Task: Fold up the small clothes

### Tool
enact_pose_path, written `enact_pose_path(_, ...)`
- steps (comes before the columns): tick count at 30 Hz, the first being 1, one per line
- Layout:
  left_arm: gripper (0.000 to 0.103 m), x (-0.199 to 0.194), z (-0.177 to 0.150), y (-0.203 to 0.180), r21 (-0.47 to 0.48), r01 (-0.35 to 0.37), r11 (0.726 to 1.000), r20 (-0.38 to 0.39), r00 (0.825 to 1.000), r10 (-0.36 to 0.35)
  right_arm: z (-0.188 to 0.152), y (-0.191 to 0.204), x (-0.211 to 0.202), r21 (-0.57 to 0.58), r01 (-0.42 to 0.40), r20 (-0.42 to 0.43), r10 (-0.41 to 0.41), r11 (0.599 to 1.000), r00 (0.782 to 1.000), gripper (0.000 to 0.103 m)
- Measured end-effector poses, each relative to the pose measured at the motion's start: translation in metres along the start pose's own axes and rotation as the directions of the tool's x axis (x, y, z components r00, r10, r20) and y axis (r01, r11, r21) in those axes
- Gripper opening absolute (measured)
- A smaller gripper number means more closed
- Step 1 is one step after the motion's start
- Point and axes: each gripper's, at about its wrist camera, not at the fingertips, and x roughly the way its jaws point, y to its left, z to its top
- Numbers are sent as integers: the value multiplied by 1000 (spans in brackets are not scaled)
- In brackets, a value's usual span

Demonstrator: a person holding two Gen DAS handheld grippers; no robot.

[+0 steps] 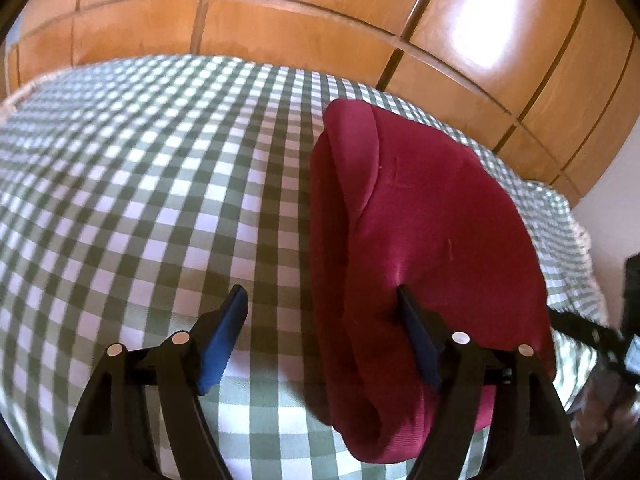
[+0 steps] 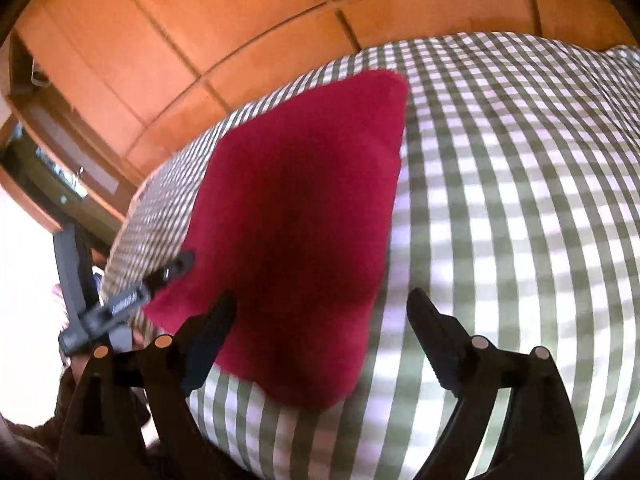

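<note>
Noting my left gripper (image 1: 320, 300) and right gripper (image 2: 320, 304) both spread over the folded crimson knit garment (image 1: 420, 216) on green-checked bedcover (image 1: 140, 168), seemingly unclamped

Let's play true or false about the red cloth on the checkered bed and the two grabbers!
1. The red garment lies on a green-and-white checkered bedcover. True.
2. The left gripper is clamped shut. False: its jaws are wide open.
3. The right gripper is open. True.
4. The garment is blue. False: it is dark red.
5. Wooden panels stand behind the bed. True.
</note>
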Motion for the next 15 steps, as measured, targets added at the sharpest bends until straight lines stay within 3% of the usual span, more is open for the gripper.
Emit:
enact_pose_path(5, 74, 2, -1, 10, -10, 76, 997, -7, 997, -76, 30, -20, 24, 109, -83, -10, 84, 991, 996, 89)
enact_pose_path(10, 73, 4, -5, 19, -41, 141, 989, -11, 990, -142, 45, -25, 54, 147, -147, -51, 156, 978, 986, 89)
enact_pose_path(13, 60, 7, -4, 22, -71, 218, 973, -27, 975, -220, 46, -16, 65, 125, -154, -69, 164, 980, 984, 77)
enact_pose_path(15, 53, 9, -4, 23, -92, 287, 954, -44, 955, -292, 46, -10, 60, 98, -141, -54, 147, 985, 988, 58)
